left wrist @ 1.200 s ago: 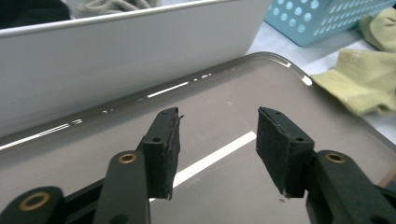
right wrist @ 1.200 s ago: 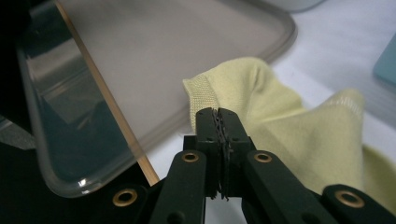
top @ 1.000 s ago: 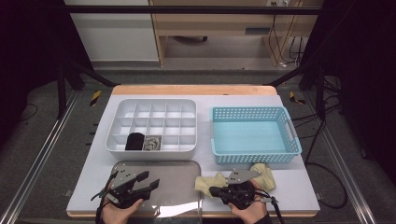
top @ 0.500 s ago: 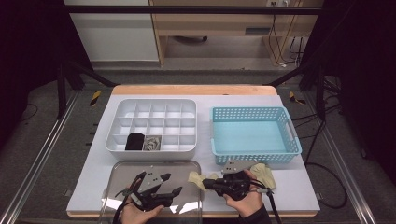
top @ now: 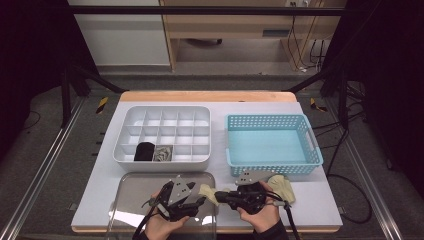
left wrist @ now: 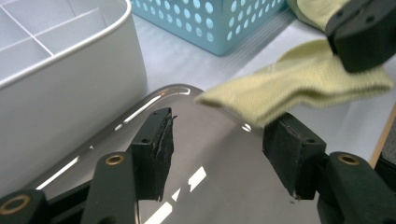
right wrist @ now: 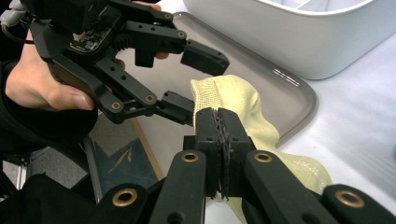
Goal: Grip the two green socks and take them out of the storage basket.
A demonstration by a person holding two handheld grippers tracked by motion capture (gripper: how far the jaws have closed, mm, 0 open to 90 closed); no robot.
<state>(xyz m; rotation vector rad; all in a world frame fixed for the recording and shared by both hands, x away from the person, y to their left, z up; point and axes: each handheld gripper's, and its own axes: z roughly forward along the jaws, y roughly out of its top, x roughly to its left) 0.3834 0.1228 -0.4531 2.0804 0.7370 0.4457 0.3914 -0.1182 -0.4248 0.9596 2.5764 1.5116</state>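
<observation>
A pale yellow sock (top: 279, 184) lies at the table's front, right of centre. My right gripper (top: 221, 196) is shut on it near its cuff and holds that end (right wrist: 243, 102) up over the corner of the clear lid (top: 135, 200). My left gripper (top: 201, 196) faces it from the left with its jaws open. Those jaws have just been closing. In the right gripper view the cuff sits between the left gripper's two pads (right wrist: 205, 57), which do not press on it. In the left gripper view the sock (left wrist: 299, 88) hangs just beyond my own pads (left wrist: 154, 154).
A white compartment box (top: 165, 162) stands behind the lid, with a black roll (top: 145, 151) and a grey item (top: 161, 153) in its front cells. A blue basket (top: 272, 167) stands to its right, close behind the sock. The table's front edge is near both hands.
My left gripper has moved right across the lid up to the sock's cuff. The right gripper has shifted slightly left and lifted the cuff end.
</observation>
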